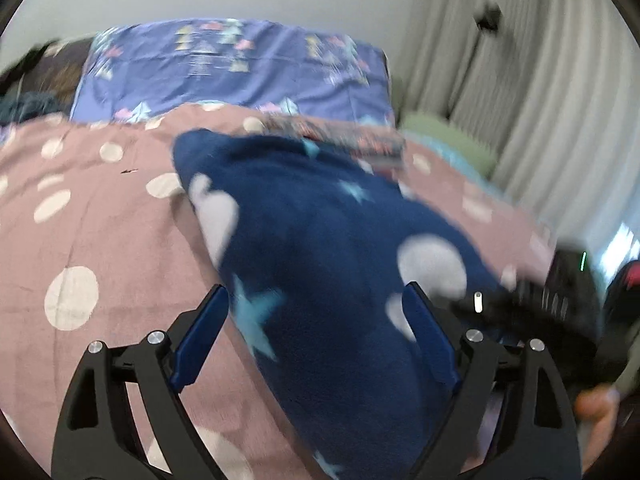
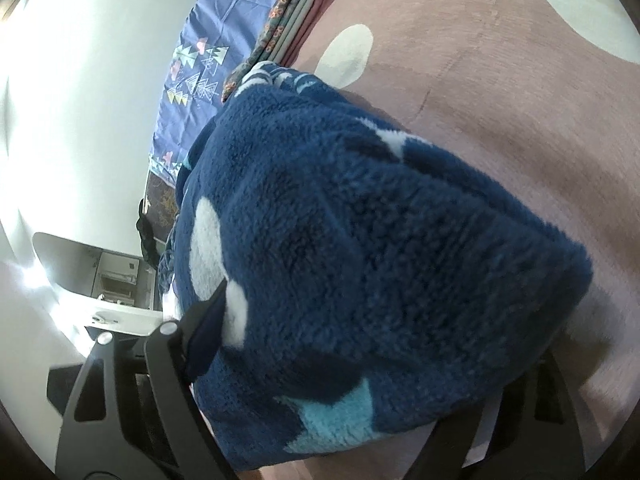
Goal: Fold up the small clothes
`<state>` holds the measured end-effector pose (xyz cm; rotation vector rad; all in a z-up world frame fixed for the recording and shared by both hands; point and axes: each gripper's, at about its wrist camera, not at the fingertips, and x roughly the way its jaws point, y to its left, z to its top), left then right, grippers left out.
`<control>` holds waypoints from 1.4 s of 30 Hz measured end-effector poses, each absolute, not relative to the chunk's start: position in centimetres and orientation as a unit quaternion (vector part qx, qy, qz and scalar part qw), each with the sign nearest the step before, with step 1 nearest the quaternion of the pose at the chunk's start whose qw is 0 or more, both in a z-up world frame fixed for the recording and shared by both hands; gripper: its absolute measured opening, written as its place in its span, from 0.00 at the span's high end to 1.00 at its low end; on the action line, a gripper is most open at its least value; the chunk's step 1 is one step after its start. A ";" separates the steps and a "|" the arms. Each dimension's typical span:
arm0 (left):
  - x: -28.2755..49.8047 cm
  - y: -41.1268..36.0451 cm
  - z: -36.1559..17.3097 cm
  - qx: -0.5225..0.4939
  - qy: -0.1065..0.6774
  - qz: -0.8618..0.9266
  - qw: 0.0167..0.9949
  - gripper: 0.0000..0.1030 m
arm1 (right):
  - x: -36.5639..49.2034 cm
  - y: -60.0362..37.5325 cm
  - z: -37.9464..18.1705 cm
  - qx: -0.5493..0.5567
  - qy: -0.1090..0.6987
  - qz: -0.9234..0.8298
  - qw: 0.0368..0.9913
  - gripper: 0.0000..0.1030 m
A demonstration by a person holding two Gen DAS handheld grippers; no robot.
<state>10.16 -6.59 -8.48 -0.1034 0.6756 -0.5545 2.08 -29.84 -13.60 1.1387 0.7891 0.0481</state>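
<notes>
The left gripper (image 1: 316, 312) has its jaws spread wide, with the blue fleece garment (image 1: 320, 248) lying between them on the pink spotted bedspread (image 1: 100, 216). The right gripper (image 2: 360, 360) is mostly buried under the same garment (image 2: 360, 240); only its left finger shows, so I cannot tell whether it grips. Folded clothes (image 2: 292, 16) lie beyond, near the purple pillow (image 1: 232, 68), blurred.

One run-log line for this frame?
left tongs: open over fleece garment | right tongs: state unclear, fleece between fingers | folded pile behind
</notes>
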 end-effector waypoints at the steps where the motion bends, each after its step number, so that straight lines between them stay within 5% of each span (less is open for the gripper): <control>1: 11.5 -5.7 -8.3 -0.075 0.327 -0.259 0.906 0.10 | 2.3 -29.7 -13.5 0.521 0.364 0.023 0.771 0.18; 12: 27.0 -7.1 -11.5 -0.100 0.412 -0.243 0.873 0.01 | 2.1 -30.3 -13.5 0.516 0.366 0.044 0.774 0.16; 20: 31.4 -7.8 -15.0 -0.113 0.441 -0.311 0.834 0.01 | 2.4 -31.0 -13.4 0.532 0.368 0.049 0.761 0.12; 21: 31.2 -7.7 -14.9 -0.115 0.435 -0.315 0.835 0.04 | 2.4 -30.9 -13.2 0.524 0.365 0.046 0.768 0.17; 23: 30.5 -7.7 -14.5 -0.120 0.423 -0.332 0.834 0.30 | 2.1 -30.6 -12.7 0.501 0.359 0.044 0.787 0.28; 26: 28.5 -7.3 -11.7 -0.101 0.383 -0.340 0.853 0.48 | 2.0 -30.3 -10.8 0.459 0.367 0.051 0.808 0.42; 34: 25.4 -2.0 -1.4 -0.088 0.270 -0.317 0.905 0.49 | 5.5 -28.9 -0.8 0.310 0.328 0.131 0.883 0.48; 42: 30.9 6.3 3.2 -0.086 0.208 -0.162 0.961 0.48 | 22.0 -23.0 6.3 0.161 0.325 0.236 0.902 0.47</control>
